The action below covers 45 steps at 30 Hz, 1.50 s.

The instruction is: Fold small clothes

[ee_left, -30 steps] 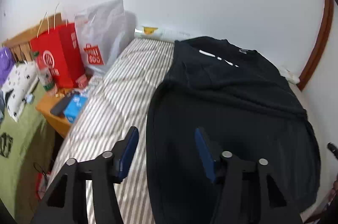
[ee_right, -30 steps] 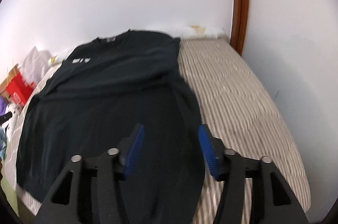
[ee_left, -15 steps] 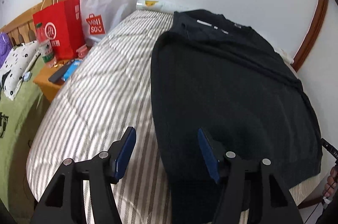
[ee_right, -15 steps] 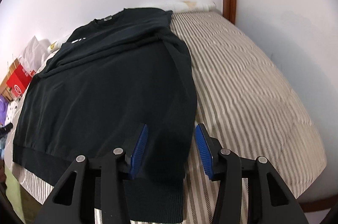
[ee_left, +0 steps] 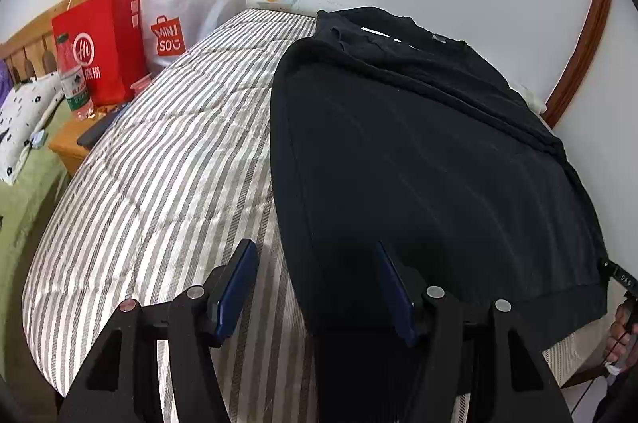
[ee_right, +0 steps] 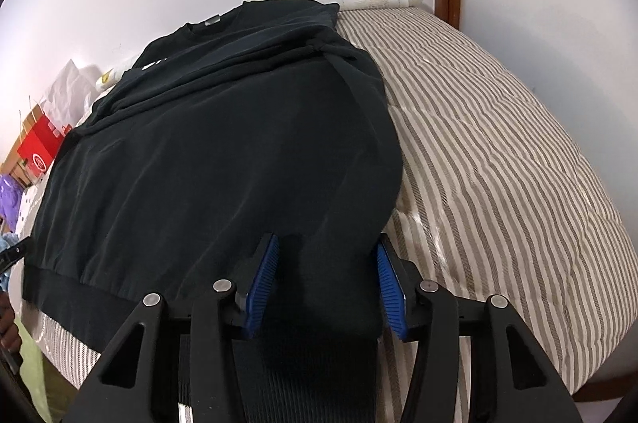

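Black cotton sweatshirt (ee_left: 418, 152) is spread flat on the striped bed (ee_left: 167, 160), sleeves crossed over its chest. Left tongs (ee_left: 315, 287) and right tongs (ee_right: 325, 283) are held apart, unclamped, over its hem corners, presumably for lifting.

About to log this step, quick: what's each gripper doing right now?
Left gripper: open, over the black sweatshirt side edge.
Right gripper: open, sweatshirt corner between its jaws.
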### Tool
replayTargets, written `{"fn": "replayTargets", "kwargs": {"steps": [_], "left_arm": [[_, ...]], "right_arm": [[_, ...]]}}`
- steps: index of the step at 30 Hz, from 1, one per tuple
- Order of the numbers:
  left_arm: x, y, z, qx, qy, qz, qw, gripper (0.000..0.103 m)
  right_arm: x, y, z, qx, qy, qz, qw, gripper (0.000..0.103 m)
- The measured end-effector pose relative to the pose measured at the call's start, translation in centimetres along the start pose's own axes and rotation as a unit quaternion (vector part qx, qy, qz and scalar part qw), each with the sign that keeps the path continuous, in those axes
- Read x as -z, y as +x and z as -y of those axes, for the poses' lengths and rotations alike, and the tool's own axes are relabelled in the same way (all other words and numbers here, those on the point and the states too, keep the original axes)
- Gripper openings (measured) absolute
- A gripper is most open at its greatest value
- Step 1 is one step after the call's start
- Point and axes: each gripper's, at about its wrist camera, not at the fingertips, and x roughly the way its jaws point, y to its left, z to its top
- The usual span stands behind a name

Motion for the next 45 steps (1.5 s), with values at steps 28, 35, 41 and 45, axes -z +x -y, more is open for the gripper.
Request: {"fn": "replayTargets", "kwargs": {"steps": [28,35,41,45], "left_arm": [[0.1,-1.9,-0.4,0.034,-0.046,0.017,0.9982,0.007],[1.5,-4.3,-0.7,0.038,-0.028,0.024,0.9986,0.007],[2.4,-5.8,-0.8,0.045,-0.022,0.032,0.9982,0.007],[1.7,-6.5,-0.5,0.053,-0.019,0.046,0.9974,0.007]], "right_arm": [[-0.7,-2.2,0.7,-0.009,0.014,0.039,0.999,0.009],[0.2,-4.1,0.9,-0.009,-0.002,0.04,0.999,0.009],[0.7,-5.7,1.5,-0.019,-0.013,0.048,0.999,0.009],[-0.1,-5.8,1.6,-0.029,-0.002,0.054,0.998,0.009]]}}
